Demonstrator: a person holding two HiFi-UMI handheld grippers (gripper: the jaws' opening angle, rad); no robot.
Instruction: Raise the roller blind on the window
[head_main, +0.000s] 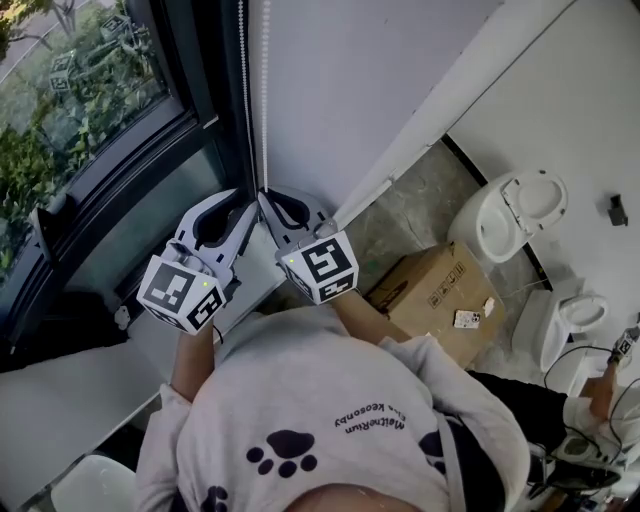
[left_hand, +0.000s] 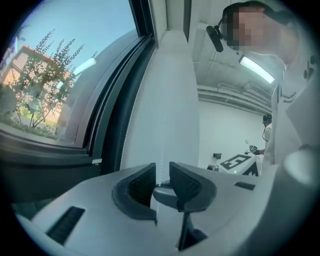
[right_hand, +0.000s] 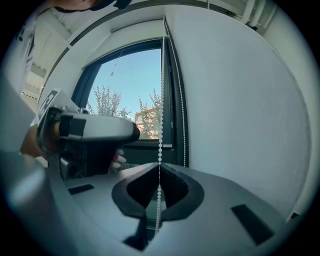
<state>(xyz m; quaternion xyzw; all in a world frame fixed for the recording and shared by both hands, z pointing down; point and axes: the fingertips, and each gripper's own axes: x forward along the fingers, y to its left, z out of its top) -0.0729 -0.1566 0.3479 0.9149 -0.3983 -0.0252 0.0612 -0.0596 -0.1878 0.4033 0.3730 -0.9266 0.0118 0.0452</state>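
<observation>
Right gripper (right_hand: 159, 187) is clamped on chain (right_hand: 161, 100); don't release yet. Left gripper (left_hand: 162, 175) jaws are apart: centre that same 1 strand between its pads, close fully, pull straight down.

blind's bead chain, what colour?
White. The bead chain shows best in the right gripper view.

The left gripper (left_hand: 162, 172) had its jaws a little apart. A thin bead chain (left_hand: 163, 142) hung between them, near the window (left_hand: 55, 85).
</observation>
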